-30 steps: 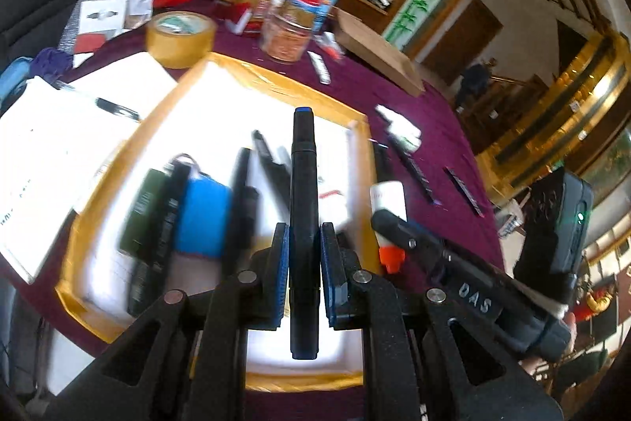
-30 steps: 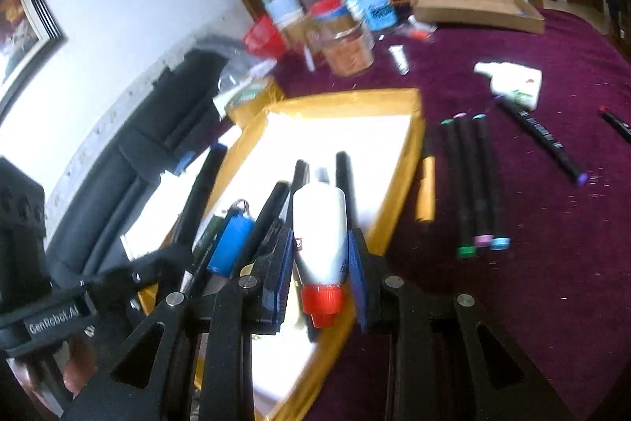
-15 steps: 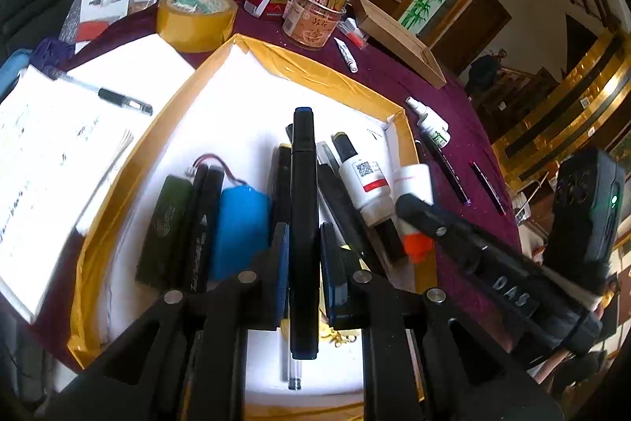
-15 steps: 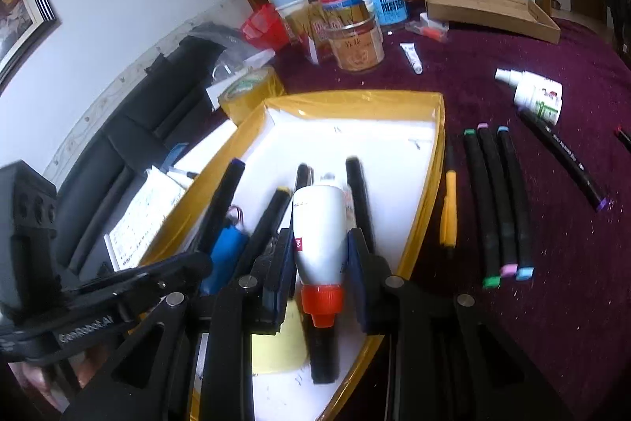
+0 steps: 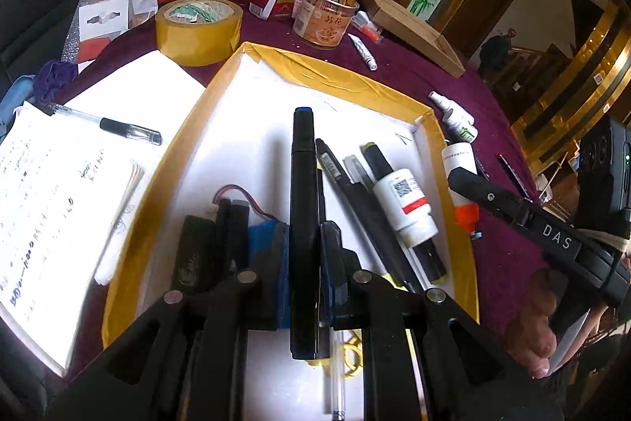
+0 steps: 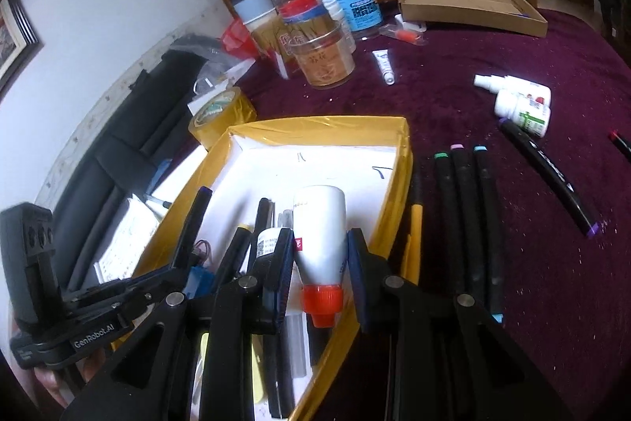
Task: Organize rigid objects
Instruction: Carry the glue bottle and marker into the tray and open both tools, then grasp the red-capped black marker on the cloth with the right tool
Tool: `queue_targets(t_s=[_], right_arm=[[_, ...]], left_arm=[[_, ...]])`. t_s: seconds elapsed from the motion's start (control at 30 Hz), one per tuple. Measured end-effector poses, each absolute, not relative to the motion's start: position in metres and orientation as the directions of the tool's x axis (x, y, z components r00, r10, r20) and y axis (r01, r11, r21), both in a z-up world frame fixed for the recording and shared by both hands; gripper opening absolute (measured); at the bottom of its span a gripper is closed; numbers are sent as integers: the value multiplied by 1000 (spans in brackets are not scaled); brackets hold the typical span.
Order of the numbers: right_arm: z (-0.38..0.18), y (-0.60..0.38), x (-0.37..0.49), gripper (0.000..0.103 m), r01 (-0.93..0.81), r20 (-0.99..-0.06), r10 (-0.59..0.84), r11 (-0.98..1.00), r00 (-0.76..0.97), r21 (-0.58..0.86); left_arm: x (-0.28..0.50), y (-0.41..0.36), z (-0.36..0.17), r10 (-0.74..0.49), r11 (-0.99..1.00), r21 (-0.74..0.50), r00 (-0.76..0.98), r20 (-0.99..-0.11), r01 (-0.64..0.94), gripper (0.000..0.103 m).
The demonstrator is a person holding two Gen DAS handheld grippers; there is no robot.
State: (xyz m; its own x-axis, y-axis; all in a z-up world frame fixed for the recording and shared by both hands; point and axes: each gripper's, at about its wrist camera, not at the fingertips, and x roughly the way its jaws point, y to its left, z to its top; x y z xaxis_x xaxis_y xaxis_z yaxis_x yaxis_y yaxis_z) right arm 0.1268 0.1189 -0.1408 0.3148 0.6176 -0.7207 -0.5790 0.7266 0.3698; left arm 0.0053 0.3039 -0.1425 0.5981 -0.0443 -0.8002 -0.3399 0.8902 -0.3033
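Markers and bottles are gathered in the yellow-rimmed tray [image 5: 430, 129] on the maroon worktop [image 6: 512, 73]. A black marker [image 5: 303, 208] is clamped by the left tool [image 5: 303, 251] above the tray. A white bottle with a red cap [image 6: 319, 239] is clamped by the right tool [image 6: 320, 263] over the tray's right rim. Three markers [image 6: 465, 216] are laid just outside the tray.

left claw [image 5: 303, 263] — clamped on black marker [image 5: 303, 192] | over yellow-rimmed tray [image 5: 181, 152] — pens inside

The blue battery pack [image 5: 263, 231] lies half hidden behind the fingers [image 5: 276, 263].
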Motion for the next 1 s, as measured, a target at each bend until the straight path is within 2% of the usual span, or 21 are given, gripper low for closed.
queue_targets(t_s=[0.27,0.37,0.47,0.57,0.8,0.87,0.93,1.0], right_arm=[[-155,155,163,24,-571,-794,539,759,283,312],[-162,167,179,24,-556,-836,476,787,273,266],[-162,171,184,24,-555,-841,472,787,264,268],[-164,178,183,24,-573,-853,445,788,273,227],[-169,199,179,25,-590,-893,336,800,298,104],[-168,198,178,25,-598,-891,345,794,295,109],[-164,191,178,28,-605,-871,407,777,273,173],[-155,175,177,35,-599,-832,490,758,260,259]], left_arm=[[51,331,-131,-26,882,-282,558,-829,-377,12],[81,337,-137,-19,896,-248,528,-849,-367,12],[98,340,-155,-3,896,-215,480,-877,-388,12],[105,340,-167,26,899,-172,441,-897,-402,12],[106,339,-174,25,902,-164,429,-903,-399,12],[105,341,-174,12,899,-178,429,-903,-399,16],[102,342,-172,-7,893,-201,436,-900,-402,32],[97,341,-168,-8,892,-212,454,-891,-400,42]])
